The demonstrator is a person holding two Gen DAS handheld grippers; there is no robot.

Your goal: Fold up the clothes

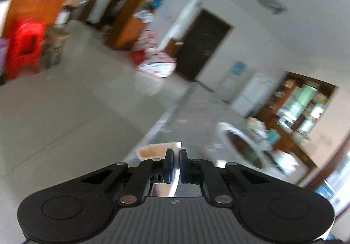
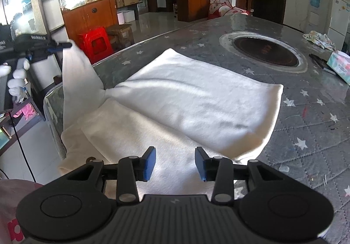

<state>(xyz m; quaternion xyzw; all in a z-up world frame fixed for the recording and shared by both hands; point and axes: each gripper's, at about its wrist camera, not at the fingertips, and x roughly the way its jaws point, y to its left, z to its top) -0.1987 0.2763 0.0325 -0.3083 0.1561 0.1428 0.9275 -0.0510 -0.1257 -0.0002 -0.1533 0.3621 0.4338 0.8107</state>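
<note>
Lifted corner at risk of slipping free.
The left gripper pinched the white garment's corner shut, high up; the right gripper hovered wide open, empty, above the bench (one tug could drag everything).

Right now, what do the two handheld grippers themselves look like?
Both match: the left gripper and right gripper have matte black linkage arms with silver rivets, round black discs on either side, a ribbed grey body bearing a small logo, and fingers faced with blue pads.

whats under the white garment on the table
The white garment lies on the table's grey star-print cover. Anything beneath it is hidden. The left gripper lifts one part.
</note>
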